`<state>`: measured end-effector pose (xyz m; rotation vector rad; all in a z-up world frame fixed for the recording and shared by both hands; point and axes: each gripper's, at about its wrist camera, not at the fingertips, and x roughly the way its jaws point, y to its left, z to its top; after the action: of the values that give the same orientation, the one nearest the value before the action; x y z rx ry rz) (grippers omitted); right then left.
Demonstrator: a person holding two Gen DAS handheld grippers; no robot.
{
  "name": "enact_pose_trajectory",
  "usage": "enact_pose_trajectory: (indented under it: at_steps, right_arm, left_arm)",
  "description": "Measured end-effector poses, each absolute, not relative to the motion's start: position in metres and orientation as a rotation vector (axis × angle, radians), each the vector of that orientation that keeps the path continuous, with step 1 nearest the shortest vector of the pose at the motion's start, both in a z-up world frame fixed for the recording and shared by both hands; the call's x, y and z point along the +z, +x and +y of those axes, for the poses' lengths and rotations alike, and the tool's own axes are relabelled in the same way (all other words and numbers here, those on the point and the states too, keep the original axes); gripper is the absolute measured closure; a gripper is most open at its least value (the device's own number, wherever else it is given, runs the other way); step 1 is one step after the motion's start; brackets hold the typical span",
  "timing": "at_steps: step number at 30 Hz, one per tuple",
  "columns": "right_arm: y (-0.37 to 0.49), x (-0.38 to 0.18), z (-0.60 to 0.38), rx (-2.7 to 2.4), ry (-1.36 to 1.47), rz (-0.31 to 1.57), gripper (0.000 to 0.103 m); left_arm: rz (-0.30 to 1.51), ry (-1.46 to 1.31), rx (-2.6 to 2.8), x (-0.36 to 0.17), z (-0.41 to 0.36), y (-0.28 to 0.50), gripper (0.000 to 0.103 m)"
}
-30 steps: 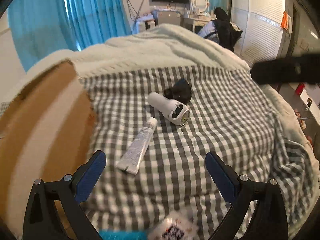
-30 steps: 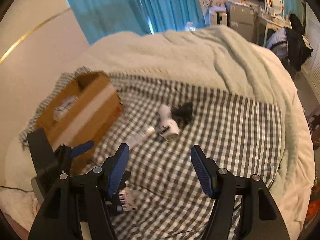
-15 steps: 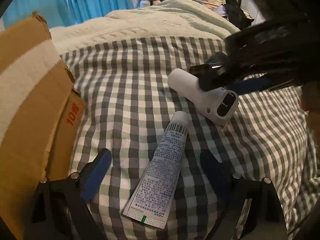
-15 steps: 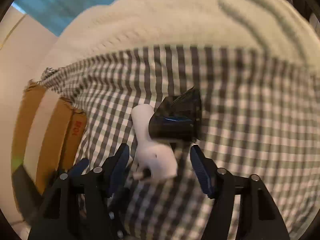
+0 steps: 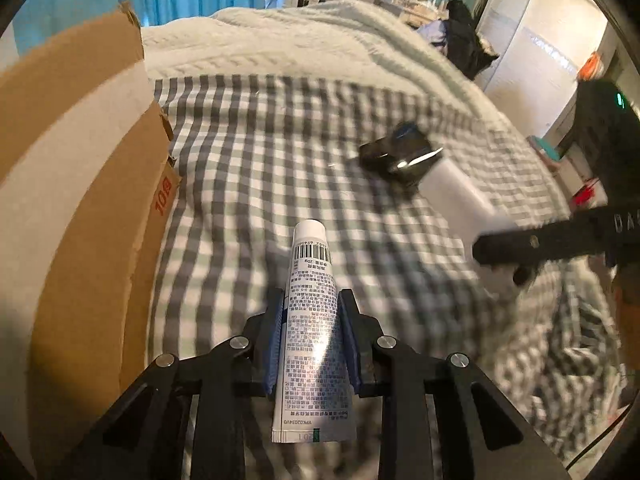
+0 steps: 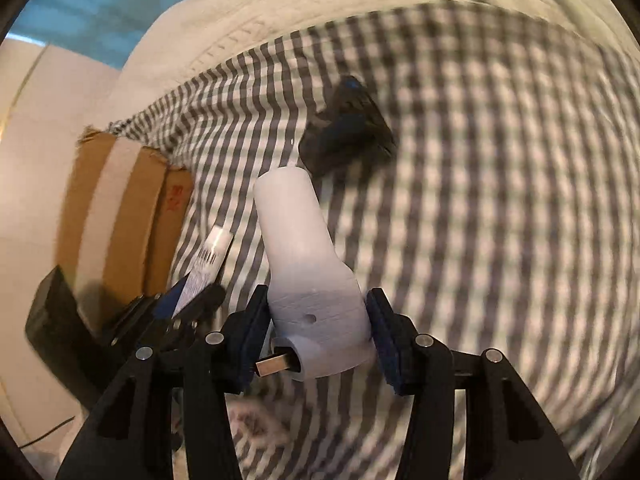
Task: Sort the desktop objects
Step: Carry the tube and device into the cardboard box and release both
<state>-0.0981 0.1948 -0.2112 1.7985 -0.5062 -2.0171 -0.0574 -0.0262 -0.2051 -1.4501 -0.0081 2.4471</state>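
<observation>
At the far left stands 1 cardboard box (image 5: 80, 216) with a pale tape band, resting on the bed's checked cloth (image 5: 248, 168). Just right of it, the left tongs (image 5: 311, 336) are closing, and the blue pads press both sides of 1 printed white tube (image 5: 312, 304), whose cap points away over the cloth. Further right lies 1 white handheld device (image 6: 308, 264); its wide end sits between the 2 fingers of the right tongs (image 6: 318, 332), whose jaws are also closing. The left pad looks to touch it, while a thin gap seems to remain at the right pad. Beyond the device's narrow end, touching it or nearly so, lies 1 black object (image 6: 348, 128), too blurred to identify.
</observation>
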Motion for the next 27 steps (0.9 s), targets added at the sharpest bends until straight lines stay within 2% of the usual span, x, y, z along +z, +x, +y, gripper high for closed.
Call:
enact_pose_trajectory:
  at_steps: [4, 8, 12, 17, 20, 22, 23, 24, 25, 27]
  right_arm:
    - [-0.063, -0.179, 0.2, -1.99, 1.765, -0.619, 0.054]
    - [-0.048, -0.121, 0.176, -2.03, 1.64, -0.563, 0.054]
    - [-0.041, -0.051, 0.132, -2.062, 1.438, -0.469, 0.054]
    - [-0.048, 0.001, 0.057, -2.011, 1.279, -0.363, 0.054]
    - [-0.056, 0.006, 0.011, -2.0, 1.219, -0.292, 0.054]
    - [-0.062, 0.006, -0.008, -2.012, 1.154, -0.299, 0.047]
    - [-0.064, 0.006, -0.012, -2.028, 1.133, -0.292, 0.04]
    - [-0.066, 0.005, -0.011, -2.053, 1.122, -0.283, 0.026]
    - [-0.067, 0.005, -0.008, -2.091, 1.113, -0.275, 0.024]
    - [-0.066, 0.005, 0.002, -2.112, 1.114, -0.249, 0.024]
  left_arm:
    - [0.022, -1.33, 2.492, -0.163, -0.017, -0.038, 0.077]
    - [0.086, -1.05, 2.647, -0.081, -0.03, -0.009, 0.077]
    - [0.053, -0.941, 2.809, -0.028, -0.076, 0.007, 0.076]
    - [0.079, -1.025, 3.051, -0.019, -0.142, 0.003, 0.076]
    - [-0.004, -1.121, 3.109, -0.032, -0.176, -0.002, 0.076]
    - [-0.017, -1.17, 3.154, -0.04, -0.186, -0.006, 0.069]
    - [-0.016, -1.208, 3.172, -0.044, -0.191, -0.006, 0.046]
    - [-0.016, -1.244, 3.195, -0.048, -0.194, -0.007, 0.018]
    - [-0.013, -1.251, 3.216, -0.05, -0.195, -0.005, 0.011]
    - [0.002, -1.207, 3.234, -0.049, -0.2, 0.007, 0.009]
